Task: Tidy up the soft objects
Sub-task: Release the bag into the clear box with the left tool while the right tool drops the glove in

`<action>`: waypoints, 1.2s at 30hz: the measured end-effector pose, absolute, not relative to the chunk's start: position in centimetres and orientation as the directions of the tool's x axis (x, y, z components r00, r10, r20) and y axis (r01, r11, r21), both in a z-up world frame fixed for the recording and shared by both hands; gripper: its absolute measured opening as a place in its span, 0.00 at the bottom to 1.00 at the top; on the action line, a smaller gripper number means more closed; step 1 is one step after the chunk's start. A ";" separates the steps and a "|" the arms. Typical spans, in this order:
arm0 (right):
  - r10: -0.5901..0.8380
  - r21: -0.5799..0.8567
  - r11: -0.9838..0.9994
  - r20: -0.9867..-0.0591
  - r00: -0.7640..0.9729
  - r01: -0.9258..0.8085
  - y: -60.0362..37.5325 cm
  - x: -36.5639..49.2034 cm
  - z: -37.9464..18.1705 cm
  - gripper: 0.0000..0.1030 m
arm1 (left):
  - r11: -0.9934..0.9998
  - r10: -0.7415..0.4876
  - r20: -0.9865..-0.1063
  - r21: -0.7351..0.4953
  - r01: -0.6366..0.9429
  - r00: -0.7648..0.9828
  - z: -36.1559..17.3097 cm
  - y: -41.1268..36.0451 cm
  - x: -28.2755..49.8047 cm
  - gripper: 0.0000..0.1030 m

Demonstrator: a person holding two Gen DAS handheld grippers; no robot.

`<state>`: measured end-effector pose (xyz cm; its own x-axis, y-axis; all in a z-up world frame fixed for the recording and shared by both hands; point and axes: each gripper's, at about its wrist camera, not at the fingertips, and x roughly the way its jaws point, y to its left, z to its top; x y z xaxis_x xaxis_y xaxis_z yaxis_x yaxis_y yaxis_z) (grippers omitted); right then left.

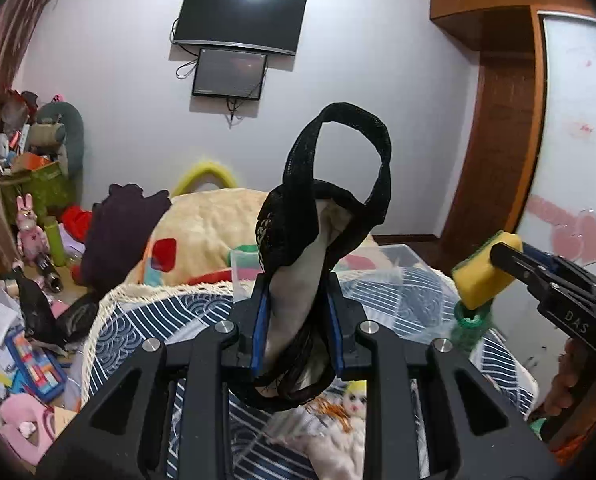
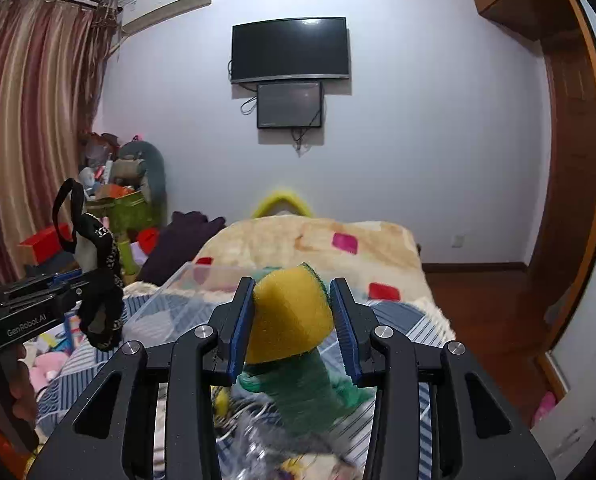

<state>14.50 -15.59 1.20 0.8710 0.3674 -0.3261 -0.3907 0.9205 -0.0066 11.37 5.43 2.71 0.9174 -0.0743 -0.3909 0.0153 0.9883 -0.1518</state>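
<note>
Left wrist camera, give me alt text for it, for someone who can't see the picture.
The left gripper is shut on a black lace garment with a pale lining, its strap looping upward. At right, the right gripper holds a yellow sponge above a striped bedspread and a clear plastic bin. Two dark screens hang on the far wall.

The doll [image 1: 353, 400] is largely hidden behind the left gripper [image 1: 298, 320] and the black garment [image 1: 317, 248] clamped in it. The clear plastic bin [image 2: 202, 280] is partly hidden behind the right gripper [image 2: 292, 320]. The green mesh [image 2: 305, 396] under the yellow sponge [image 2: 290, 312] is motion-blurred. Items below it cannot be identified.
</note>
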 end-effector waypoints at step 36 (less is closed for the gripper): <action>0.387 -0.055 0.863 -0.566 0.728 -0.501 -13.0 18.8 -3.3 0.65 | 0.991 -0.116 -0.554 -0.124 0.056 0.825 -1.2 3.3 18.1 0.53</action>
<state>18.85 -13.05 -3.31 0.7279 0.3868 -0.5661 -0.5014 0.8635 -0.0547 18.10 3.32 -1.20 0.8248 -0.1155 -0.5536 0.0557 0.9907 -0.1238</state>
